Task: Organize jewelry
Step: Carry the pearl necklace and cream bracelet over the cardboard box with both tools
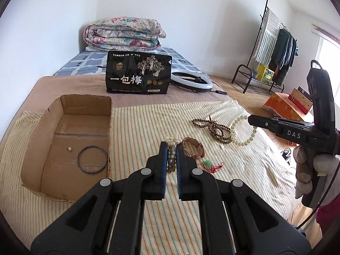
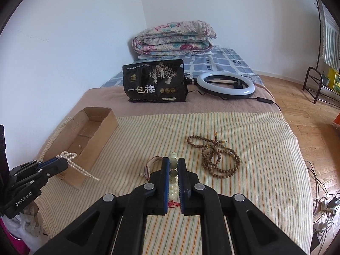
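left claw [image 1: 171, 146] clamps the pearl strand [image 1: 172, 140], lifted for the cardboard box [image 1: 63, 140] at left, where a bangle [image 1: 92, 159] lies. right claw [image 2: 173, 161] pinches the pale bead bracelet [image 1: 244, 131] above the striped bed [image 2: 255, 170]; the wooden beads [image 2: 214, 157] wait.

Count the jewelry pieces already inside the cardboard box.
2: a dark bangle lies on the cardboard box floor near its right wall, and a small loose pearl just left of it. Nothing else shows inside.
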Action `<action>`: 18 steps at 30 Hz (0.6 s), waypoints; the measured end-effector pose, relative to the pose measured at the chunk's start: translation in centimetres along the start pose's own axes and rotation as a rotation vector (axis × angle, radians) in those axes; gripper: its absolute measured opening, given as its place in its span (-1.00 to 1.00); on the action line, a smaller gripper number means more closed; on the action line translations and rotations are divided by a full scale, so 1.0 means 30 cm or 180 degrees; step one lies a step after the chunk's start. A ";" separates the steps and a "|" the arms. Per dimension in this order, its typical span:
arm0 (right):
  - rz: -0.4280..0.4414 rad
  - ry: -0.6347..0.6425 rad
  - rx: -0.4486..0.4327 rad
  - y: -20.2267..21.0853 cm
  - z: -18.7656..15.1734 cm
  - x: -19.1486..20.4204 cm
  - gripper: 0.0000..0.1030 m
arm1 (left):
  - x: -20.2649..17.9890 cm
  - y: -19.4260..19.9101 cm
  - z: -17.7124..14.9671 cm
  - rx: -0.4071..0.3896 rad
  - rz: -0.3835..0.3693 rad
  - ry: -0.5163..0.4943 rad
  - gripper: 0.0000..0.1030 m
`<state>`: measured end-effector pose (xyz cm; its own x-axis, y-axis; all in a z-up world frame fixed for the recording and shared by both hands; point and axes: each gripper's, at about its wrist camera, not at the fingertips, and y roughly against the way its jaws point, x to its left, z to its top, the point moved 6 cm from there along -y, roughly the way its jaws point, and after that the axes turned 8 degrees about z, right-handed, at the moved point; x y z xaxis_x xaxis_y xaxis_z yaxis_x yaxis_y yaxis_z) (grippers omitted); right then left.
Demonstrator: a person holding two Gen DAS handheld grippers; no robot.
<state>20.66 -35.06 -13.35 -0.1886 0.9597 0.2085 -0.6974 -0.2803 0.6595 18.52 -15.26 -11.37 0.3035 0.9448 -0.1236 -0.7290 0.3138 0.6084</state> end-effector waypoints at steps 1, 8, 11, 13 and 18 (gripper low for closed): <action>0.0014 0.0018 -0.0016 0.005 0.007 0.016 -0.91 | 0.007 0.013 0.007 -0.0027 0.0005 0.0002 -0.90; 0.0150 0.0144 -0.0117 0.034 0.064 0.138 -0.91 | 0.084 0.112 0.048 -0.0190 0.0117 0.0025 -0.90; 0.0226 0.0209 -0.0133 0.028 0.084 0.198 -0.91 | 0.140 0.134 0.064 -0.0232 0.0191 0.0066 -0.90; 0.0278 0.0256 -0.0134 0.019 0.094 0.238 -0.91 | 0.180 0.142 0.072 -0.0252 0.0253 0.0089 -0.90; 0.0417 0.0334 -0.0126 -0.023 0.124 0.336 -0.91 | 0.287 0.159 0.083 -0.0288 0.0394 0.0172 -0.90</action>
<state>21.81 -25.26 -9.01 -0.3493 0.9125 0.2128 -0.6885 -0.4040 0.6023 19.19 -5.85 -7.58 0.1763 0.9797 -0.0957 -0.8118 0.1997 0.5488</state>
